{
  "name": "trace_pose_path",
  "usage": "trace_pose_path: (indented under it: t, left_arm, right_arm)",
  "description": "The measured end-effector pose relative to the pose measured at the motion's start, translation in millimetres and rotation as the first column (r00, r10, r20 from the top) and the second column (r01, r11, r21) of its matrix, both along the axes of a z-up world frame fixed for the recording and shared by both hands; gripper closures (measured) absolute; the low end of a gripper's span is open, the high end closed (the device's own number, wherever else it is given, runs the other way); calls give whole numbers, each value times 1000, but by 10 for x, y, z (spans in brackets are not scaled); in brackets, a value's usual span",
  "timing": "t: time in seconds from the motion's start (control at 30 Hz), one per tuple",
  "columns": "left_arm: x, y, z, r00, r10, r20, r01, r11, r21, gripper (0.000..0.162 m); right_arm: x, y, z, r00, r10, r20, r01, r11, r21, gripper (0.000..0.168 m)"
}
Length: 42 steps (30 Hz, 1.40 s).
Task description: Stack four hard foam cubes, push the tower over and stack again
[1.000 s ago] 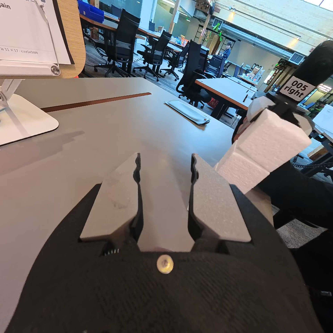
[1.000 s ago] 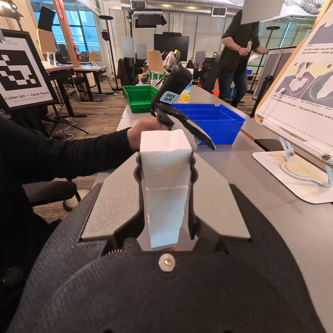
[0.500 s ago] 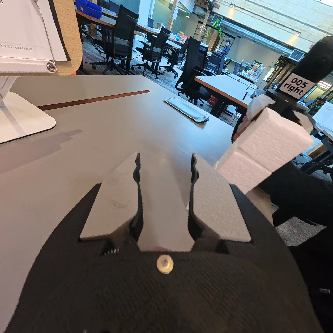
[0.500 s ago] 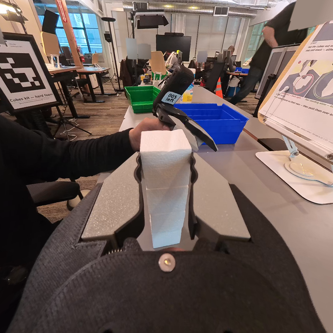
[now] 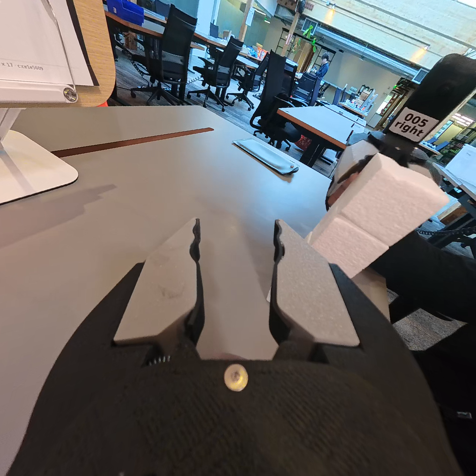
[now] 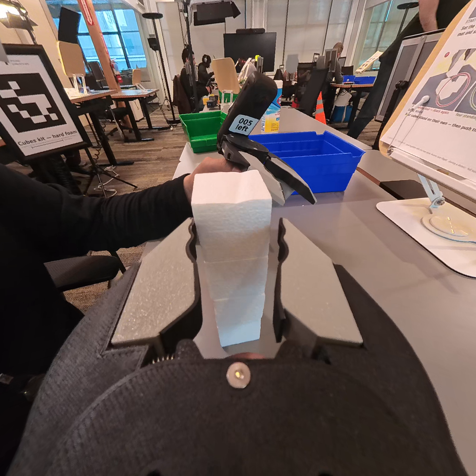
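Note:
A tower of white foam cubes (image 6: 231, 257) stands on the grey table (image 6: 360, 257); I see at least three stacked, the base hidden by my gripper body. My right gripper (image 6: 234, 226) is open around the top cube (image 6: 231, 206), with a small gap at the right finger (image 6: 309, 283). In the left wrist view the tower (image 5: 355, 242) stands at the right with the right gripper (image 5: 381, 157) over the top cube (image 5: 394, 195). My left gripper (image 5: 235, 224) is open and empty, just left of the tower, and also shows in the right wrist view (image 6: 286, 188).
A white document stand (image 6: 425, 231) is at the right, its base (image 5: 31, 167) at the left in the left wrist view. A blue bin (image 6: 322, 159) and a green bin (image 6: 201, 128) sit behind. A flat grey cover plate (image 5: 265, 154) lies near the table's far edge.
My right gripper's jaws have spread apart from the top cube, which now rests on the tower. The left gripper has stayed open and nearly still.

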<state>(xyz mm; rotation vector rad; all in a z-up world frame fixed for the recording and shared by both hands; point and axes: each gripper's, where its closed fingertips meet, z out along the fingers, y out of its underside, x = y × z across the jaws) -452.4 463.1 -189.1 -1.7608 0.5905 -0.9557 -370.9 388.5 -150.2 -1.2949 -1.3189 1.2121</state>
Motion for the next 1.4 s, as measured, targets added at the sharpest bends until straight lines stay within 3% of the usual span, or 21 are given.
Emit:
trace_pose_path:
  t: [0.57,0.67,0.77,0.87,1.17,1.4]
  left_arm:
    - [-2,11,-14,1000,3,-3,-3,1000,-3,105]
    - [-5,13,-12,1000,4,-1,-4,1000,-3,105]
    - [-4,14,-17,1000,4,-2,-4,1000,-5,105]
    - [5,13,-27,1000,3,-6,-3,1000,-7,105]
    - [12,14,-40,1000,1,-11,-1,1000,-10,105]
    - [15,9,-34,1000,-1,-8,1,1000,-10,105]
  right_arm:
    - [279,42,414,983,-44,-178,58,995,77,104]
    - [314,-66,497,976,0,-219,27,992,120,117]
    - [311,-246,493,974,81,-210,-41,982,185,144]
    - [244,-414,325,982,149,-115,-115,959,258,168]
    - [-6,-742,-647,910,227,347,-351,868,352,168]
    - [6,-784,-1130,814,238,530,-443,845,301,167]
